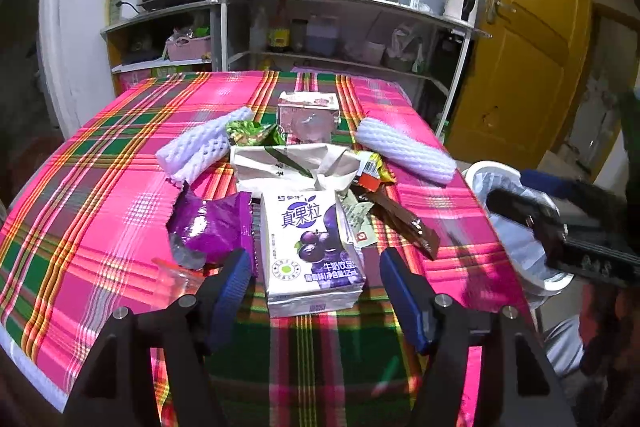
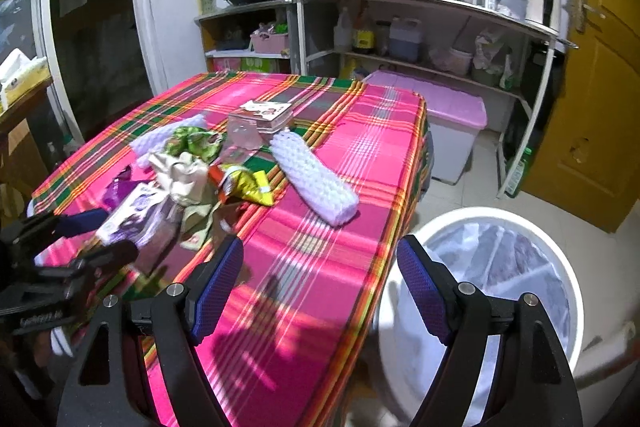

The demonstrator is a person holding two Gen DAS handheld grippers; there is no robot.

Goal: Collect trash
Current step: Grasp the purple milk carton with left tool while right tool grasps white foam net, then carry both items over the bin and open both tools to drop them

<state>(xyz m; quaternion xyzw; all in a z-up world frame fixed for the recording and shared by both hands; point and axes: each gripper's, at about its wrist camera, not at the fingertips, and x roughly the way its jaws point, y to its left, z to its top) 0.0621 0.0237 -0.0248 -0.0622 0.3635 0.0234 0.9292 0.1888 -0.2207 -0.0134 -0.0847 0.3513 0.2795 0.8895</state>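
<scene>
L gripper point(image 1: 314, 285): jaws spread wide, blue pads either side of the near end of a purple-and-white milk drink carton point(image 1: 310, 247), pads not touching it. Carton lies flat on the plaid tablecloth point(image 1: 100, 187), near edge of table.

Just L of carton: crumpled purple wrapper point(image 1: 210, 227), w/ a bit of clear plastic point(image 1: 176, 273) in front of it. Behind carton: creased beige paper bag point(image 1: 288, 165). R of carton: brown wrapper strip point(image 1: 404, 223) and a yellow/orange snack packet point(image 1: 372, 167). Further back: green wrapper point(image 1: 250, 133), white foam fruit net point(image 1: 204, 147) on L, second foam net point(image 1: 404, 151) on R, well apart from each other. Pale pink carton point(image 1: 308, 117) at far end of pile.

R gripper point(image 2: 320, 287): jaws spread, nothing between pads. Sits over the table's R edge, one finger above cloth, other above the white trash bin point(image 2: 568, 267) w/ clear liner, which stands on floor just beside table.

R wrist view: trash pile is up-left of R gripper, apart from it; L gripper visible at far left by the carton.

Bkgd: shelf unit point(image 1: 340, 27) w/ bottles, yellow door point(image 1: 532, 27).
</scene>
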